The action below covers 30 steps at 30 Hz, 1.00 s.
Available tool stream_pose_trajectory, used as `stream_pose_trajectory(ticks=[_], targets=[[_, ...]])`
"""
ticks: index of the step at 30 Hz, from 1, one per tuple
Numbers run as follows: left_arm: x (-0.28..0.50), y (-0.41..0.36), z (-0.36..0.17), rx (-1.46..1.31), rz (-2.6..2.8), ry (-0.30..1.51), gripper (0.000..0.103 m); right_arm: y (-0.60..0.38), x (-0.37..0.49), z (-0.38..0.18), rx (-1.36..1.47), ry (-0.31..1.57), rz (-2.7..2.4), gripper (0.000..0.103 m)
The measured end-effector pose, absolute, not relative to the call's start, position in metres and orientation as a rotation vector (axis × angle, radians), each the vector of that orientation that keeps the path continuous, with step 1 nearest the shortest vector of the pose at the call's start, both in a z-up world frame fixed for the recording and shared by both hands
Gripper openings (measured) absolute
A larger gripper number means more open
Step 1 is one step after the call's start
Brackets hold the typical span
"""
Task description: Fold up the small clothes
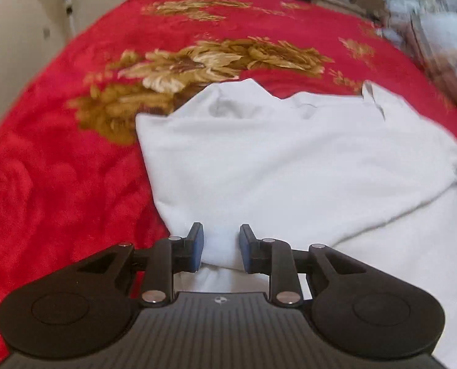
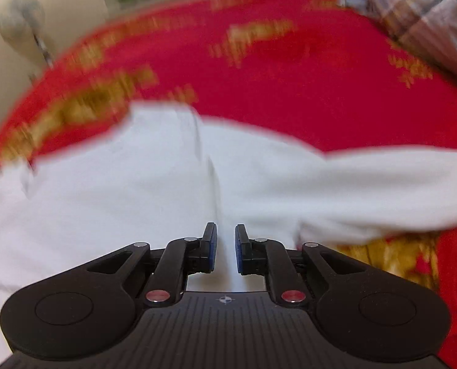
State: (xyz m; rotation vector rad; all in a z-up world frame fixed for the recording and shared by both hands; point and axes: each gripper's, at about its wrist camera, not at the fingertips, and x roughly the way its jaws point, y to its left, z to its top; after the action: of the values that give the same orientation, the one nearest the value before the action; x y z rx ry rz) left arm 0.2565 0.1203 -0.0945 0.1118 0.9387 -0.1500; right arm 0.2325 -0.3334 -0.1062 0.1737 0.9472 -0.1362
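A white garment (image 1: 290, 160) lies spread on a red blanket (image 1: 59, 169) with gold flowers. In the left wrist view its collar end is far from me and its near edge sits between my fingers. My left gripper (image 1: 221, 247) is shut on a bunched fold of that white fabric. In the right wrist view the same white garment (image 2: 136, 190) fills the lower half, blurred by motion, with a sleeve (image 2: 397, 184) stretching right. My right gripper (image 2: 226, 247) is shut on a raised ridge of the white fabric.
The red blanket (image 2: 290, 92) covers the whole bed. A plaid pillow or bedding (image 2: 428, 15) lies at the far right. A white wall with a fan (image 2: 19, 18) stands at the left. Dark furniture and a window sill show beyond the bed.
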Motion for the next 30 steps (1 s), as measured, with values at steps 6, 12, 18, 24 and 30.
stream_pose_trajectory(ticks=[6,12,18,24,30], targets=[[0.194,0.121,-0.014,0.058,-0.152,0.743,0.043,-0.345,0.209,-0.058,0.211,0.751,-0.113,0.013],[0.112,0.107,0.001,-0.022,-0.091,0.605,0.059,-0.365,0.172,-0.019,0.211,0.586,-0.054,0.013],[0.089,0.083,-0.018,-0.008,-0.057,0.61,0.059,-0.402,0.118,0.013,0.222,0.46,-0.086,0.013],[0.089,0.079,-0.018,0.037,-0.057,0.585,0.059,-0.473,0.079,0.041,0.359,0.415,-0.172,0.021],[0.097,0.075,-0.023,0.031,-0.078,0.606,0.059,-0.542,0.07,0.005,0.389,0.469,-0.286,0.027]])
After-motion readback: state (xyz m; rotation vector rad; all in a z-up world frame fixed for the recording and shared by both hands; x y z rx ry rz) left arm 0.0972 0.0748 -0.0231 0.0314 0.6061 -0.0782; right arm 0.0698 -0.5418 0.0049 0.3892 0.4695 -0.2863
